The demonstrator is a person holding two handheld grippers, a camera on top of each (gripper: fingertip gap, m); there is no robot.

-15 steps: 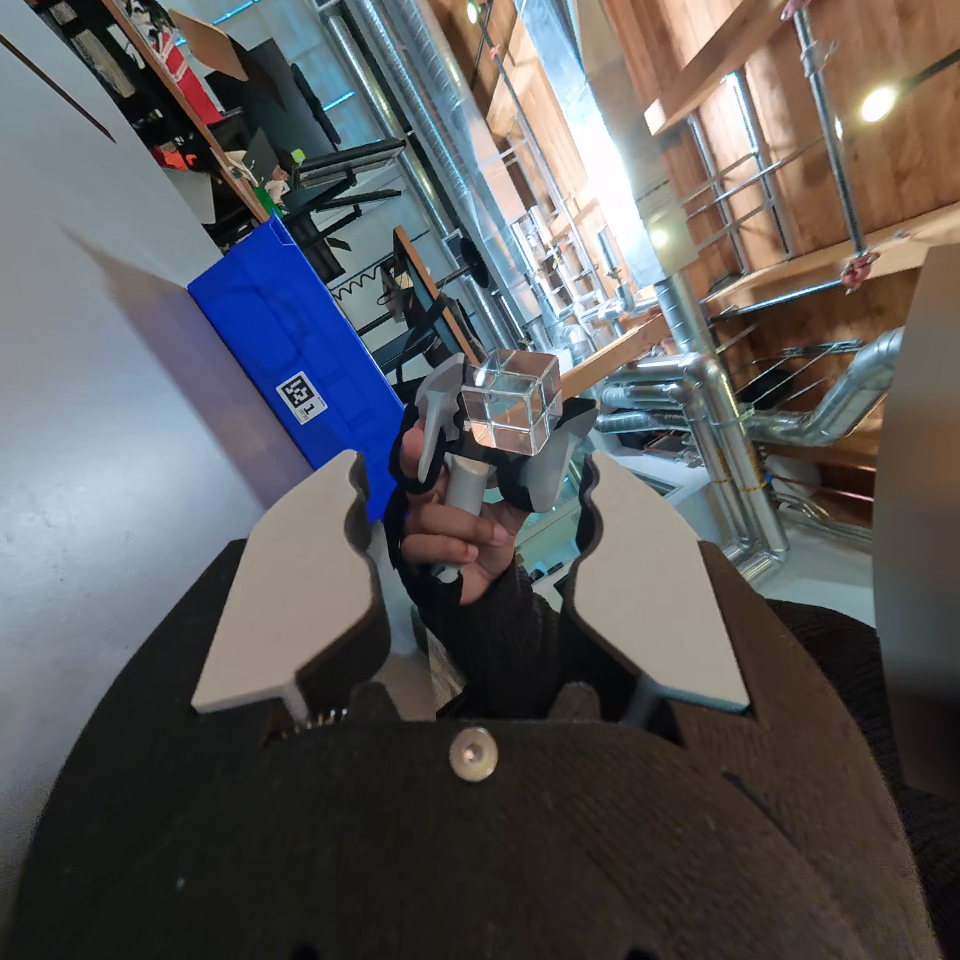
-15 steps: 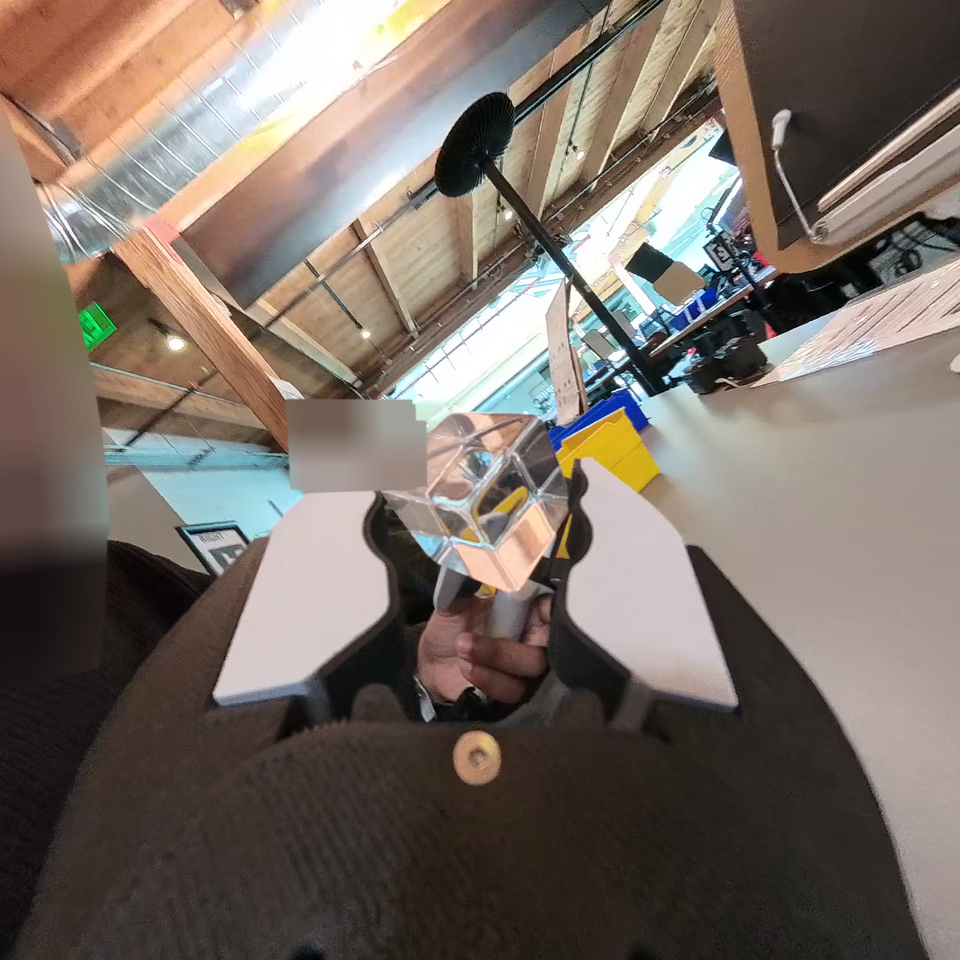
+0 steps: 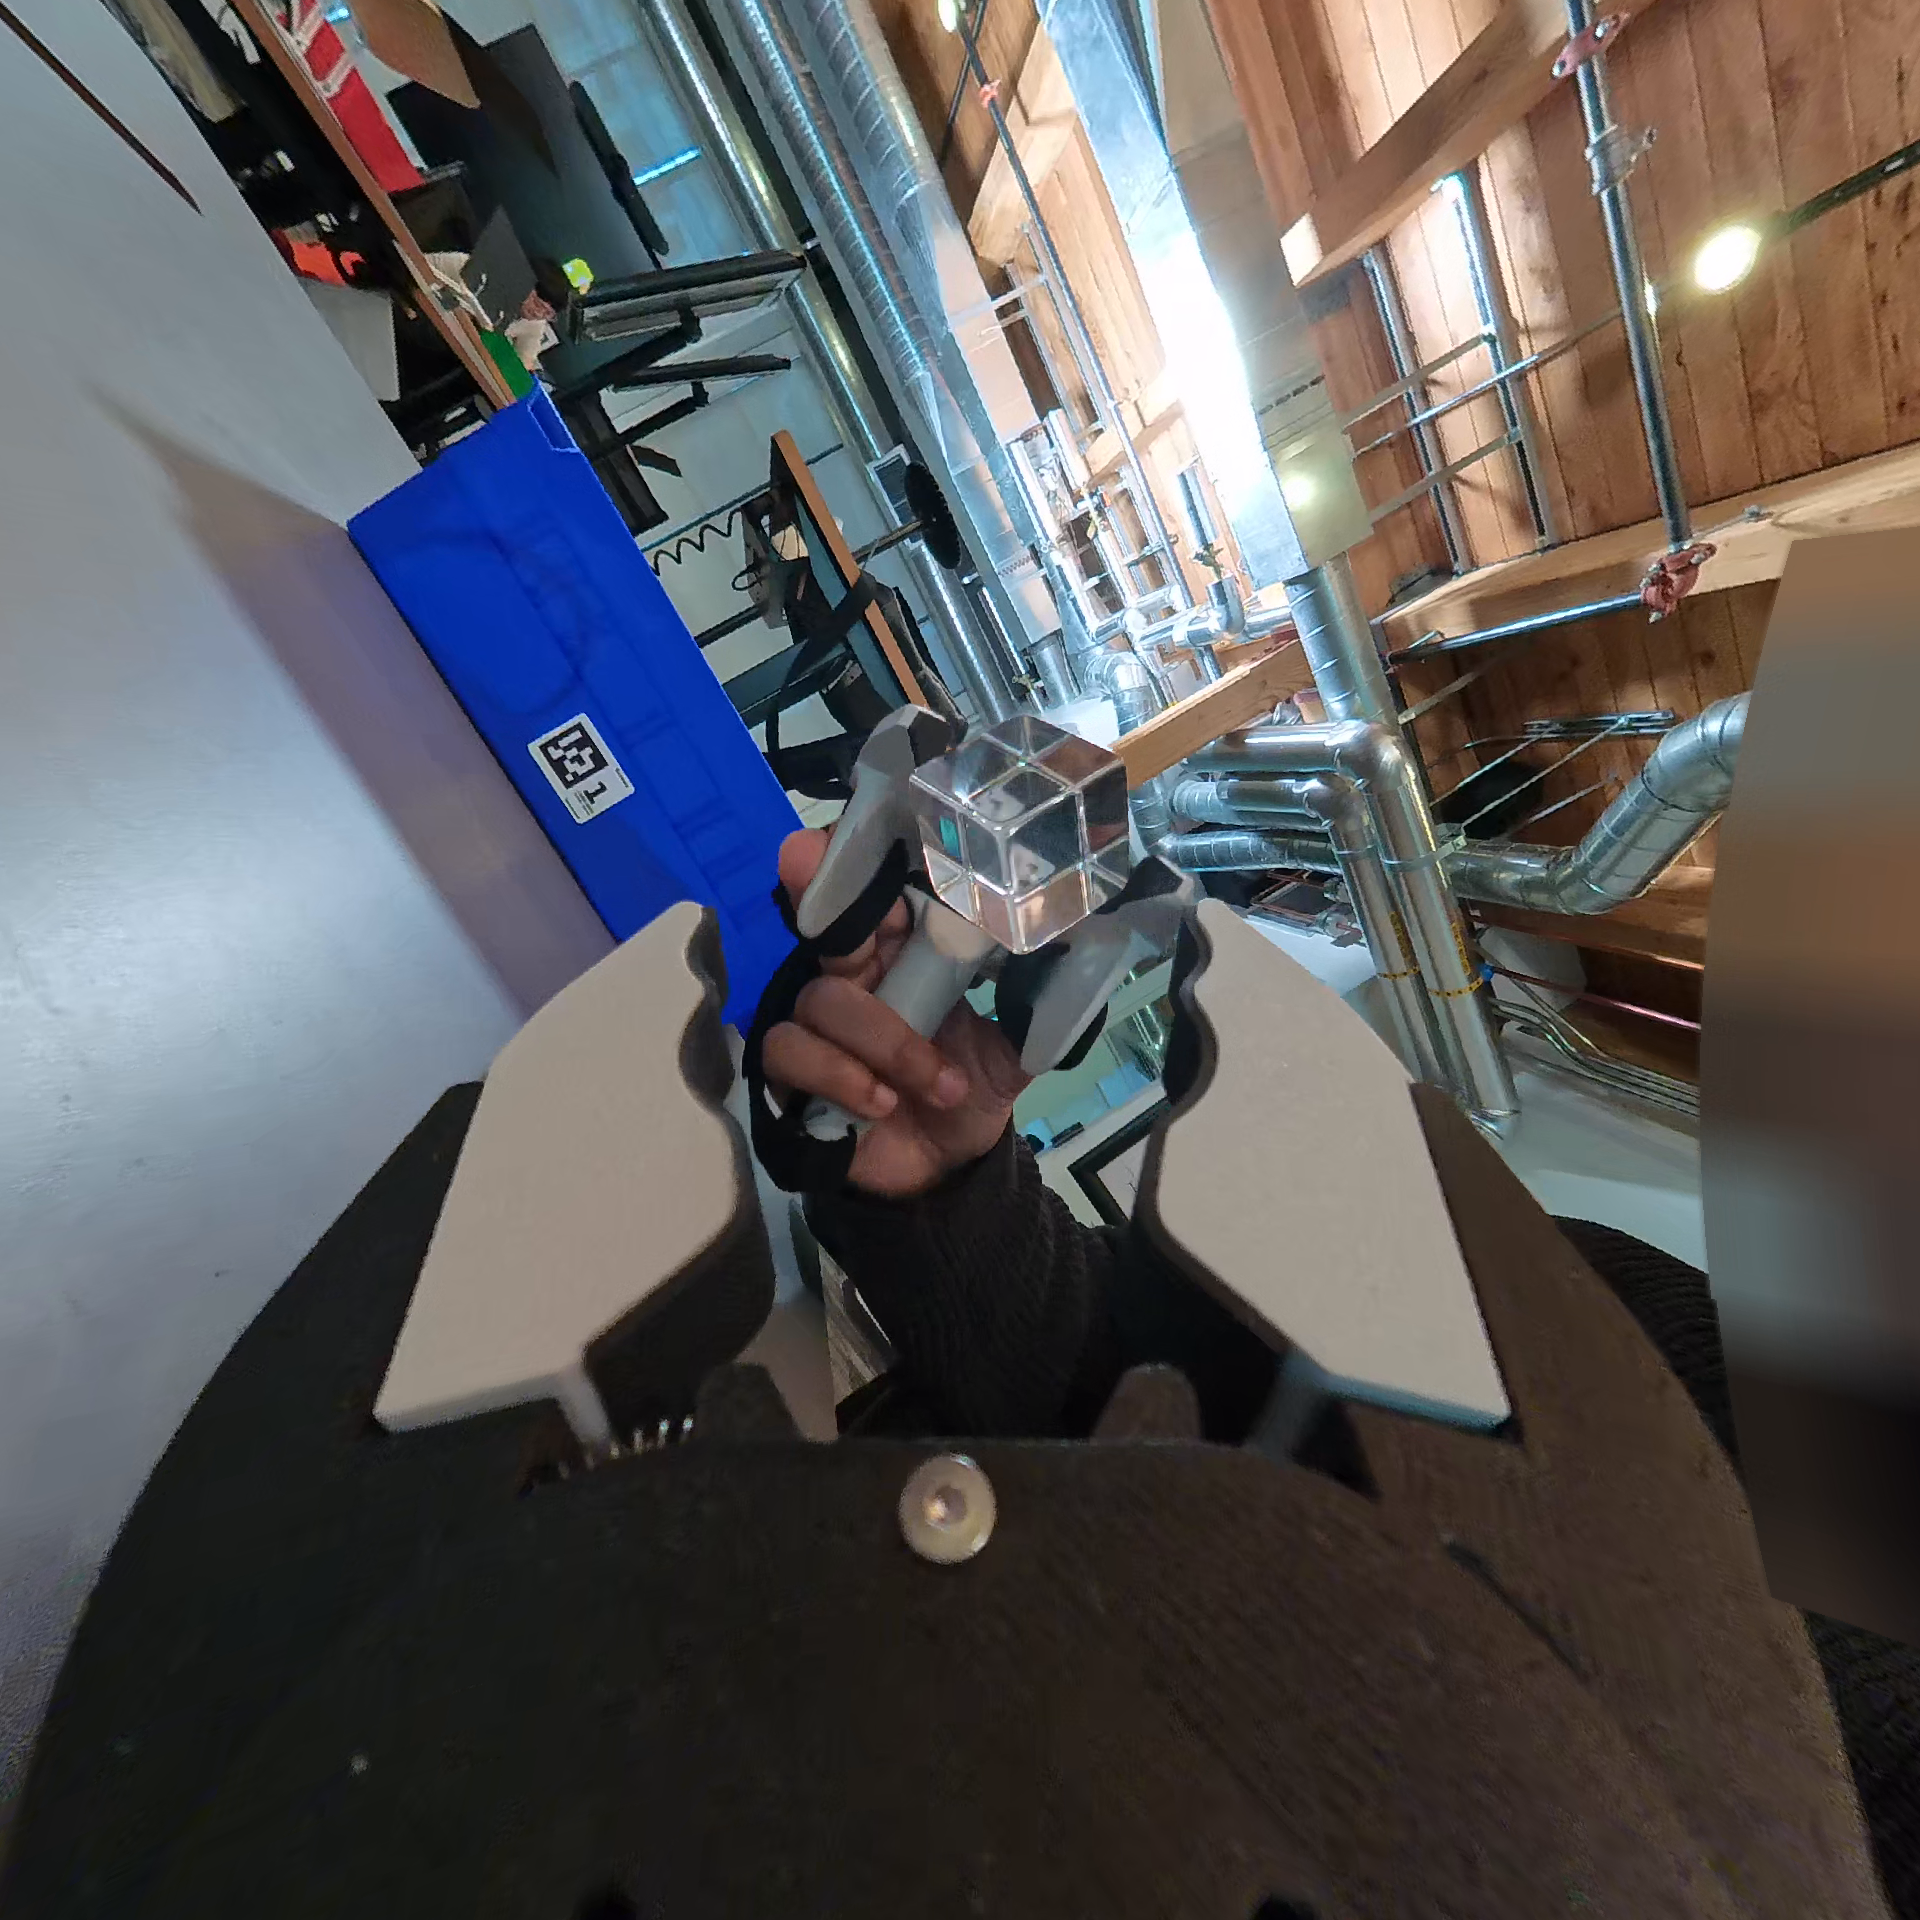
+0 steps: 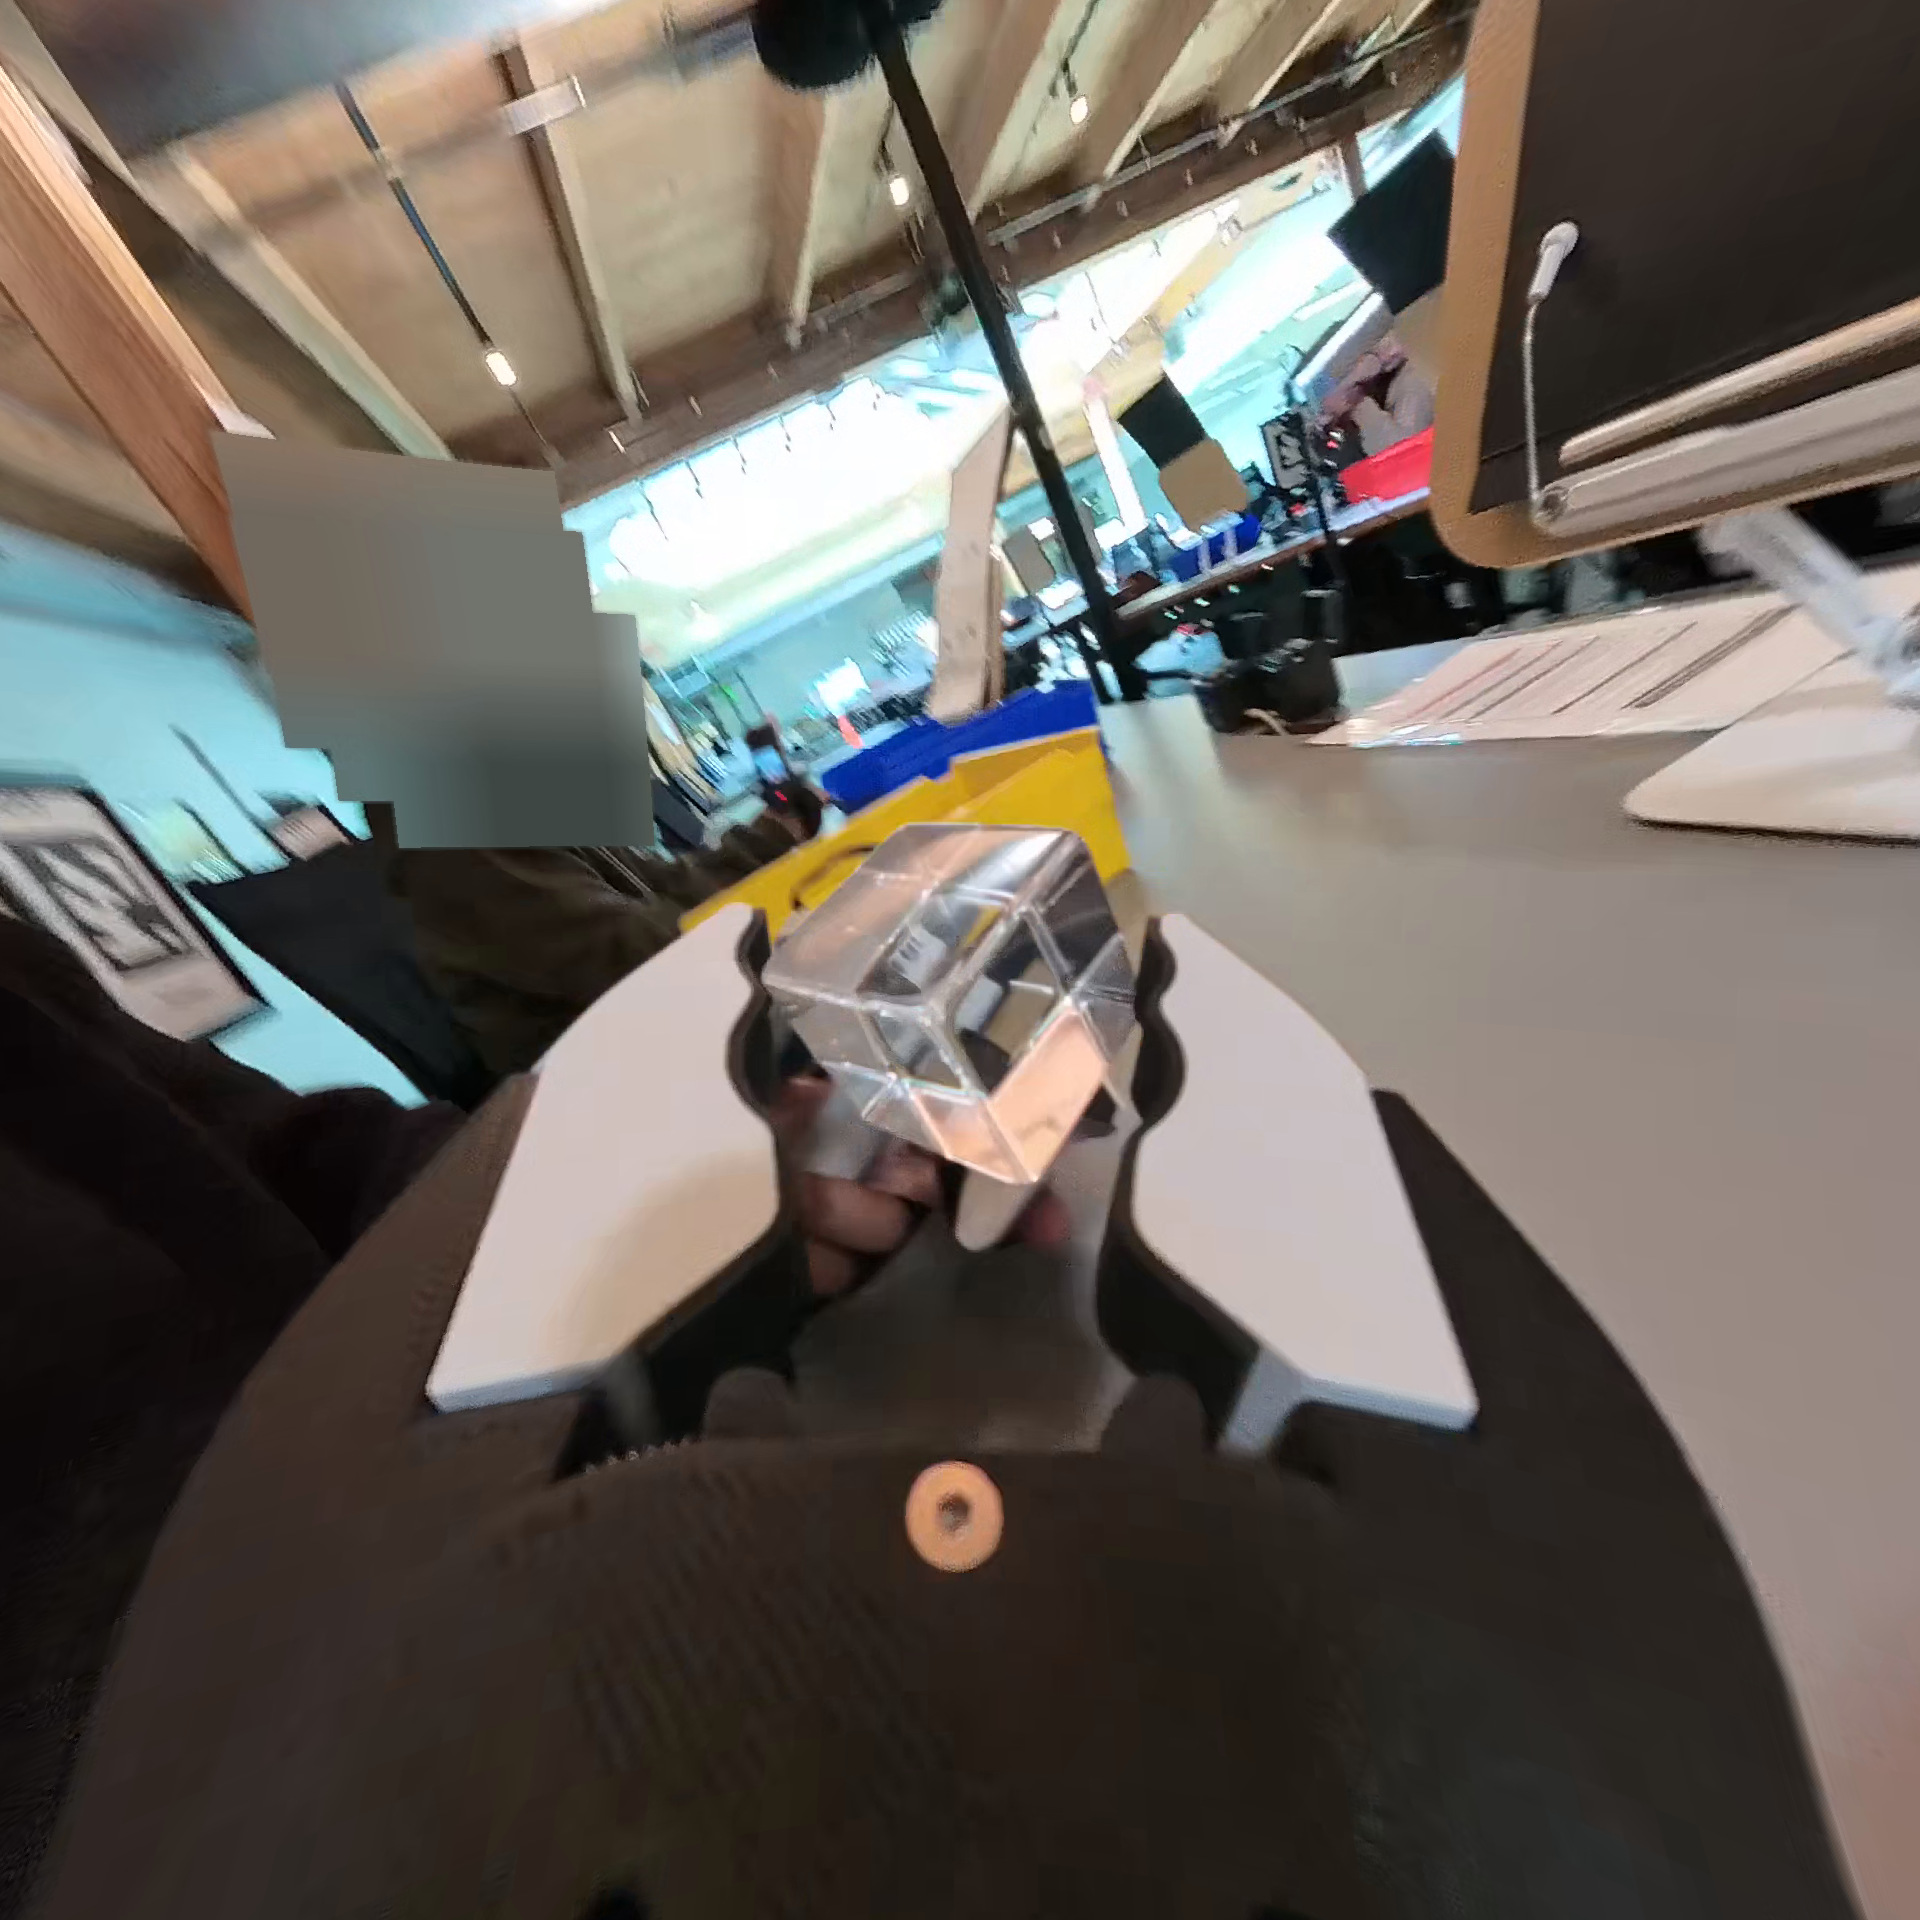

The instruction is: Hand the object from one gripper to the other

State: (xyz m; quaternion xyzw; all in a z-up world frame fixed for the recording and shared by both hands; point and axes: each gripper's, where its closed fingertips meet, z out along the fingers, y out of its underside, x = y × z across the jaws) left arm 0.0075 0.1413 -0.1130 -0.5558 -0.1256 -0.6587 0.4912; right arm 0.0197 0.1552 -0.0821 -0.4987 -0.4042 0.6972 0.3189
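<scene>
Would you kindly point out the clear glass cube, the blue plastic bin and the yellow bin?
clear glass cube [image 3: 1023, 831], left wrist view, front corner.
blue plastic bin [image 3: 540, 623], left wrist view, side wall.
yellow bin [image 4: 1039, 800], right wrist view, outer wall.

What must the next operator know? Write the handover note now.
Right gripper: shut on the clear glass-like cube, held in the air above the grey table.
Left gripper: open and empty, pointing at the cube from a short way off, fingers not around it.
Done: cube picked up and presented.
Left: bring the left gripper around the cube, close it, then open the right gripper and back it away.
</scene>
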